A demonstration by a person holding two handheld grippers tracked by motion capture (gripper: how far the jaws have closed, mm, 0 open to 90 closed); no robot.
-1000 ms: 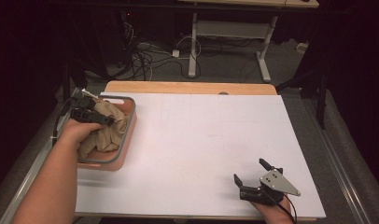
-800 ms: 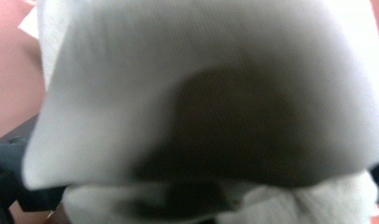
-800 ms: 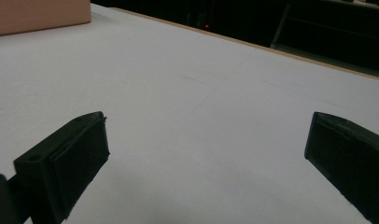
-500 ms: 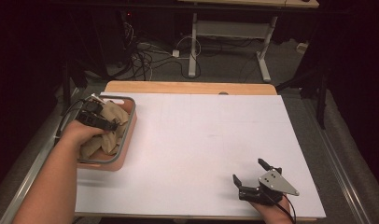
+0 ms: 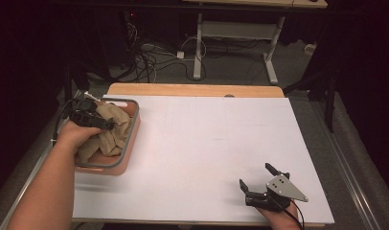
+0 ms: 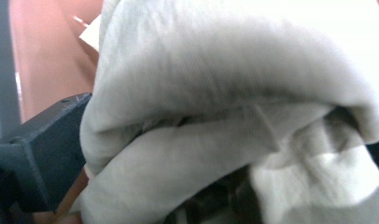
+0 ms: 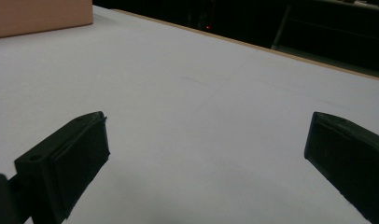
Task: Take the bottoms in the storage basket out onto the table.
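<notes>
While the left hand-held gripper (image 5: 94, 120) sinks its jaws, which have just been opening, into beige cloth (image 5: 106, 134) piled in a pink bin (image 5: 130, 139) at the tabletop's (image 5: 207, 143) left edge, the right hand-held gripper (image 5: 259, 182) rests released near the front; close up, cloth (image 6: 234, 116) bulges between the left jaws, unclamped, and the right jaws gape over bare tabletop (image 7: 201, 93).

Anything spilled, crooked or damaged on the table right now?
Nothing stands out. The beige cloth lies crumpled inside the pink bin at the table's left edge, with the left hand-held gripper in it. The right hand-held gripper rests open on bare white surface.
</notes>
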